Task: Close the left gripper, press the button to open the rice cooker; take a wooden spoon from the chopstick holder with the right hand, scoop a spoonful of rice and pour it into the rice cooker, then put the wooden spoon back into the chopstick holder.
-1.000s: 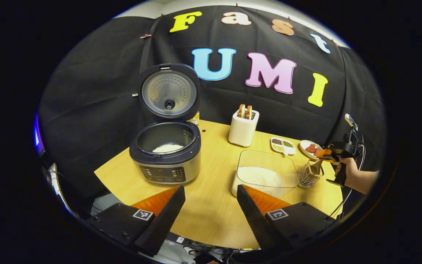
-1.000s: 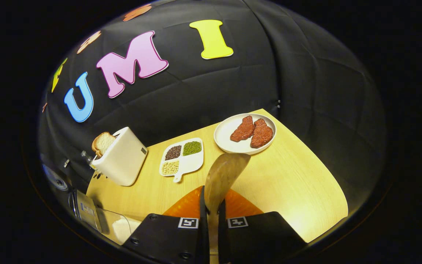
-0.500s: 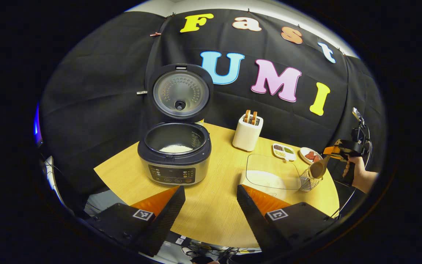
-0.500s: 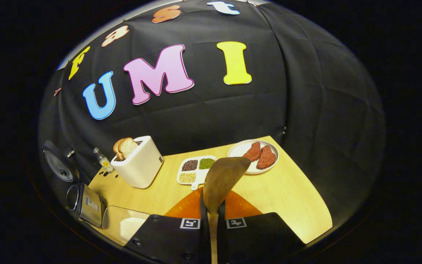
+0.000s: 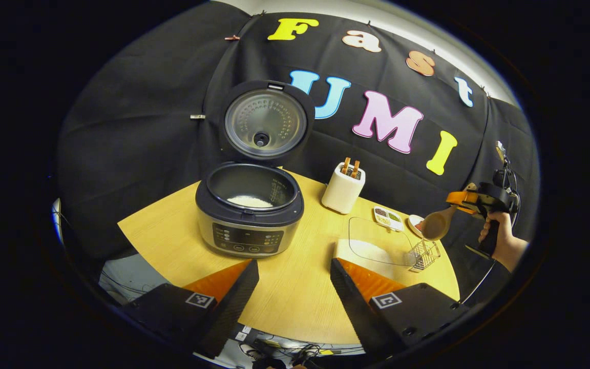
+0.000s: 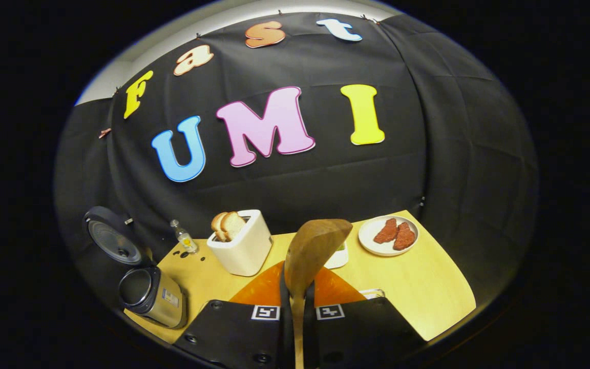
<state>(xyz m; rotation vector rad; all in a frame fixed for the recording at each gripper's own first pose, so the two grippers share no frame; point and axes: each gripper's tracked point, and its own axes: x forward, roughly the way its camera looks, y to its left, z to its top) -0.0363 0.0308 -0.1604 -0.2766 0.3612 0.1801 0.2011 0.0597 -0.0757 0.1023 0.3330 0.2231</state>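
The rice cooker (image 5: 250,207) stands with its lid up and some white rice in the pot; in the right gripper view the rice cooker (image 6: 151,289) is at the lower left. My left gripper (image 5: 290,287) is open over the table's near edge, holding nothing. My right gripper (image 6: 295,297) is shut on the wooden spoon (image 6: 311,253), bowl raised ahead. From the left gripper view, the wooden spoon (image 5: 436,224) hangs above the wire chopstick holder (image 5: 424,252), held by the right gripper (image 5: 466,200) and a hand. A clear rice container (image 5: 377,248) sits beside the holder.
A white toaster (image 5: 343,187) with bread stands mid-table behind the container. A divided dish of beans (image 5: 387,217) and a plate of meat (image 6: 388,234) lie at the right end. A small bottle (image 6: 183,238) stands near the cooker. The wooden table (image 5: 295,302) curves at its front edge.
My right gripper has lifted the spoon up out of the chopstick holder and risen higher. The left gripper has drawn back and swung slightly, staying open.
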